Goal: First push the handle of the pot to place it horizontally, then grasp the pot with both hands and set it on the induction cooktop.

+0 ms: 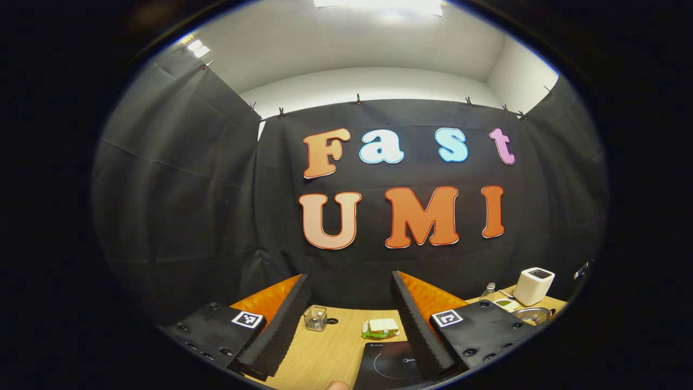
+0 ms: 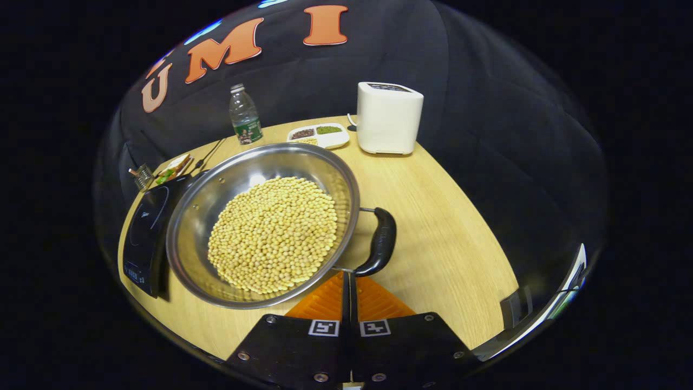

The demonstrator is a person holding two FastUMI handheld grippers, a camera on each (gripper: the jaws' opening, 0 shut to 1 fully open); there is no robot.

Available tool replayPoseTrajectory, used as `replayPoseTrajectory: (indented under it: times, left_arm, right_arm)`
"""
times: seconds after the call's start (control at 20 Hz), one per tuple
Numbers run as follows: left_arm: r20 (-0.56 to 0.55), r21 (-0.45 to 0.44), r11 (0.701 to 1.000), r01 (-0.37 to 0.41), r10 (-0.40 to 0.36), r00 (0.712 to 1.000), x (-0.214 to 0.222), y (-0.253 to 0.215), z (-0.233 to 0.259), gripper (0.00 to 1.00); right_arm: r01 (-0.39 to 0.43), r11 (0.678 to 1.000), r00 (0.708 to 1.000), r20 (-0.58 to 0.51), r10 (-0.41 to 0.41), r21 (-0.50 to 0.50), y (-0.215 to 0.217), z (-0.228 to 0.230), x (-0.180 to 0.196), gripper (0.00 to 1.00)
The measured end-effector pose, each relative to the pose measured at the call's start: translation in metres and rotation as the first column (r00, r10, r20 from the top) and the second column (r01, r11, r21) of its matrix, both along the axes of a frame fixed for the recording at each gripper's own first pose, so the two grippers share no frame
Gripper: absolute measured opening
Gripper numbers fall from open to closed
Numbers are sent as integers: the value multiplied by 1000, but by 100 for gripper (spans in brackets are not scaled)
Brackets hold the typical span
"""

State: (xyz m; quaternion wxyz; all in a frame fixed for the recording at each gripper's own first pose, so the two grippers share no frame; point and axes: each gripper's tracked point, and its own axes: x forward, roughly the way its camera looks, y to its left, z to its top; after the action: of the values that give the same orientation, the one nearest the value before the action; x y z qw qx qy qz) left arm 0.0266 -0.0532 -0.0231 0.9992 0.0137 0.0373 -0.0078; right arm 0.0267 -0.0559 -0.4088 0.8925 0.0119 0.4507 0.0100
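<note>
Right gripper point(image 2: 347, 281) is seen with jaws pressed together, tips just below the near end of the pot's black handle point(image 2: 380, 241); contact cannot be told. The handle runs near-to-far beside the rim. The pot point(image 2: 227, 187), filled with beans point(image 2: 273, 233), sits on the tabletop point(image 2: 444, 238), its left edge overlapping the induction cooktop point(image 2: 142, 230). Farther off, a tray point(image 2: 319, 135), a bottle point(image 2: 244, 115) and a white appliance point(image 2: 389, 117) are seen. Left gripper point(image 1: 352, 319) is held high, jaws spread, nothing between them.
</note>
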Motion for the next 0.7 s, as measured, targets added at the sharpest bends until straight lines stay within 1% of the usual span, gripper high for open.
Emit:
replayPoseTrajectory:
  times: [0.15,0.4,0.55,0.6,0.7]
  left_arm:
    - [-6,4,1000,-4,4,1000,3,0,-3,99]
    - [-22,-2,1000,1,-1,1000,12,-2,-11,99]
    - [-25,13,1000,-19,20,999,15,3,-16,99]
    - [-22,21,999,-27,28,999,17,6,-17,96]
    - [-24,22,999,-30,31,999,18,4,-18,99]
  right_arm:
    - [30,999,999,-13,-30,29,0,-5,6,0]
    - [47,999,999,-9,-47,4,-6,-7,23,0]
    - [67,998,998,-6,-67,13,-10,-9,33,0]
    - [75,997,997,-3,-75,13,-10,-10,37,0]
    - [87,996,996,4,-88,16,-12,-10,44,0]
